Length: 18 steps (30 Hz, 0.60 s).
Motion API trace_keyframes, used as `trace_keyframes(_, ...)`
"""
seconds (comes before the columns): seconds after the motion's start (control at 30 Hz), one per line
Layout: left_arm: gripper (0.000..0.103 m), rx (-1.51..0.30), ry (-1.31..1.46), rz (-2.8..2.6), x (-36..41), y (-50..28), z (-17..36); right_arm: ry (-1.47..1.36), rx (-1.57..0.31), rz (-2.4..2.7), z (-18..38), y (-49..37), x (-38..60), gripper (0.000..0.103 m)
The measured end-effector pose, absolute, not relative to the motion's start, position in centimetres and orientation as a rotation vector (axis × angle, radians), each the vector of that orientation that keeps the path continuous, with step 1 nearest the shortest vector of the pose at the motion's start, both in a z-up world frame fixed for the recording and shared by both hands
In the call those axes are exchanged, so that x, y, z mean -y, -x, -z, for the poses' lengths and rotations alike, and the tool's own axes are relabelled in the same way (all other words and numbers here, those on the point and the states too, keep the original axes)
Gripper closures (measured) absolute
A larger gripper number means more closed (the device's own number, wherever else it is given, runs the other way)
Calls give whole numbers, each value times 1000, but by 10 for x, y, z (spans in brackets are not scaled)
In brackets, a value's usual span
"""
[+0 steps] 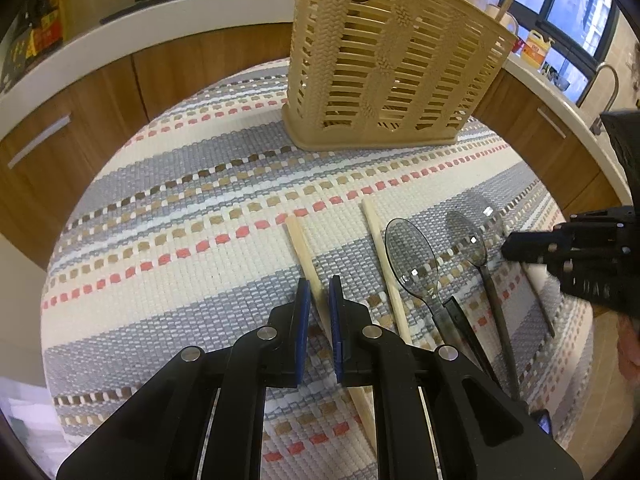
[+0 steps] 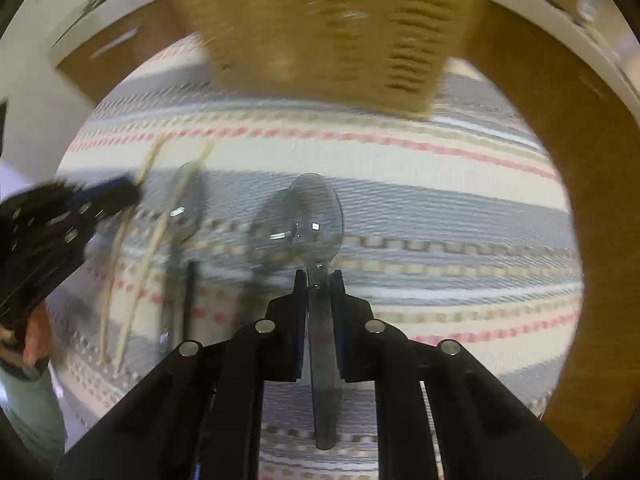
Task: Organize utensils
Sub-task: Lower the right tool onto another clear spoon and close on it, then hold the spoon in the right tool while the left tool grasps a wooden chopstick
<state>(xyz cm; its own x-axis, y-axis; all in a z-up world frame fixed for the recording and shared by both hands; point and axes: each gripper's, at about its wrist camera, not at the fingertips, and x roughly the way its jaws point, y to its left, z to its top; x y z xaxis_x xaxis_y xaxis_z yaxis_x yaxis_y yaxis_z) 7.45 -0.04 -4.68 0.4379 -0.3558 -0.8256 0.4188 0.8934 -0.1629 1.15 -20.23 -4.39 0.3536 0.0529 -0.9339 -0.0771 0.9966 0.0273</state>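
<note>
Your left gripper [image 1: 319,292] clamps a chopstick [image 1: 304,252]; your right gripper [image 2: 319,280] pinches the clear spoon [image 2: 316,216] by its neck, bowl toward 12 o'clock, presumably for dropping into the basket [image 1: 384,60].

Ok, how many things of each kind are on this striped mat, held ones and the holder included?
Pale wooden chopsticks: 2
Clear plastic spoons: 3
Beige slotted plastic utensil basket: 1
Total: 6

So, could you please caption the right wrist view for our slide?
Right gripper fingers closed on a clear plastic spoon above the striped mat, facing the beige utensil basket.
</note>
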Motion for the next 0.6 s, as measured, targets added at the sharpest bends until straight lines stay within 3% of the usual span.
trace_keyframes(0.27,91,-1058,-114,468,11,-88,44,-28,-1250,-72,44,-7,227,90)
trace_keyframes(0.43,91,-1110,-199,455,26,-100,41,-25,-1244,-83,36,-20,227,61)
trace_keyframes(0.6,91,-1164,-249,470,33,-111,39,-25,-1279,-98,46,-57,227,58)
